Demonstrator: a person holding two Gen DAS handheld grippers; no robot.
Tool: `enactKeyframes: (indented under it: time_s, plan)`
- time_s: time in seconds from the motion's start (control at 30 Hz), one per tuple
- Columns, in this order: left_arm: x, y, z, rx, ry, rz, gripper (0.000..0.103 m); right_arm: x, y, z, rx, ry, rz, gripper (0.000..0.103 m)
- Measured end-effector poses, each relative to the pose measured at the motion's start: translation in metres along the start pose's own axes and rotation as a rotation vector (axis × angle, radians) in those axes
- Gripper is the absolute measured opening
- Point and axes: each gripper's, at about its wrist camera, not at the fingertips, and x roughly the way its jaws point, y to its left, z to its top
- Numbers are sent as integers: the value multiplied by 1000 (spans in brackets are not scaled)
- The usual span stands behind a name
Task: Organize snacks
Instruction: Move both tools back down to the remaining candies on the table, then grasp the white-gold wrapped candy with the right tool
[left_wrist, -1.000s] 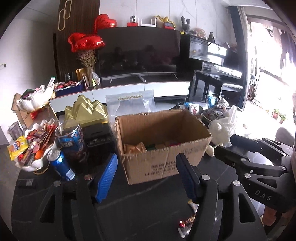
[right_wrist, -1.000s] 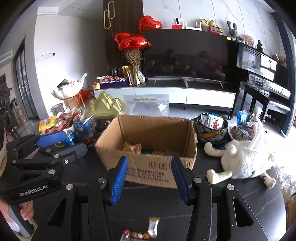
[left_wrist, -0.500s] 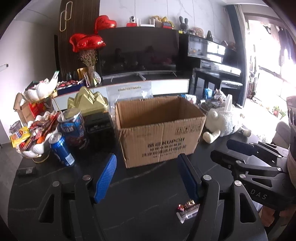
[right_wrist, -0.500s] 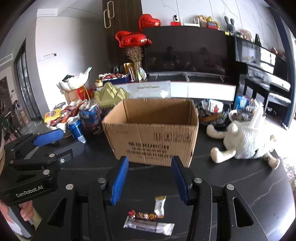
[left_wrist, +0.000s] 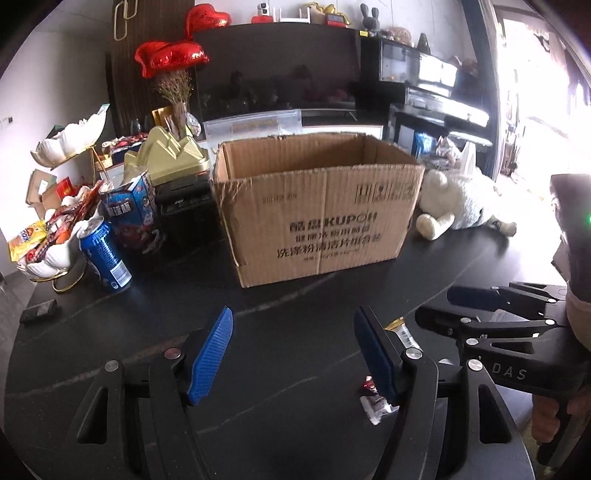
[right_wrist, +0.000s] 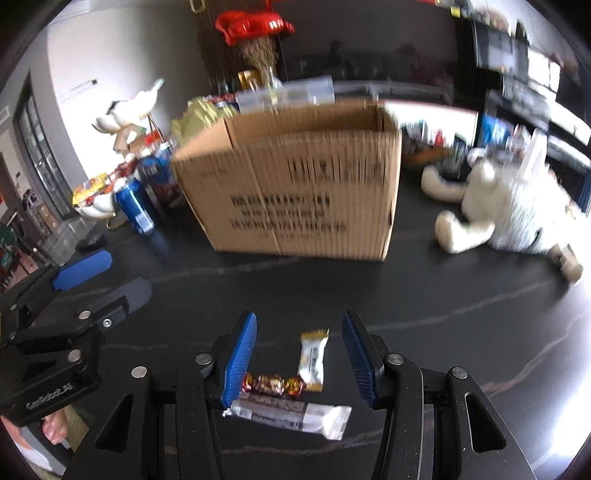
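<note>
An open cardboard box (left_wrist: 317, 206) stands on the dark table; it also shows in the right wrist view (right_wrist: 295, 192). Three wrapped snacks lie on the table in front of it: a small white-and-gold bar (right_wrist: 313, 357), a twisted foil candy (right_wrist: 271, 384) and a long silver bar (right_wrist: 291, 413). My right gripper (right_wrist: 299, 358) is open, low over them, with the snacks between its blue pads. My left gripper (left_wrist: 291, 350) is open and empty to their left; the snacks (left_wrist: 376, 402) peek out behind its right finger.
A blue can (left_wrist: 105, 254), a blue carton (left_wrist: 135, 214) and a white dish of snacks (left_wrist: 44, 243) stand left of the box. A white plush toy (right_wrist: 506, 214) lies on the right. The other gripper shows at the side in each view.
Both grippers have dropped from box height down toward the table and pulled back. The right gripper has come down over the three snacks. Both stay open.
</note>
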Motion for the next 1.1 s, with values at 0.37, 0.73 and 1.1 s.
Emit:
enactKeyframes:
  time_s: [0.37,0.73,1.1]
  plan:
    - [37,-2,-19,3,89,-42,67,42,-6,-17,16,120,-4,44]
    - [56,-5,-30,3,148,-78,67,60,-7,-21,13,149,-28,36]
    - [59,-10,-33,12,166,-96,67,67,-8,-21,22,157,-44,31]
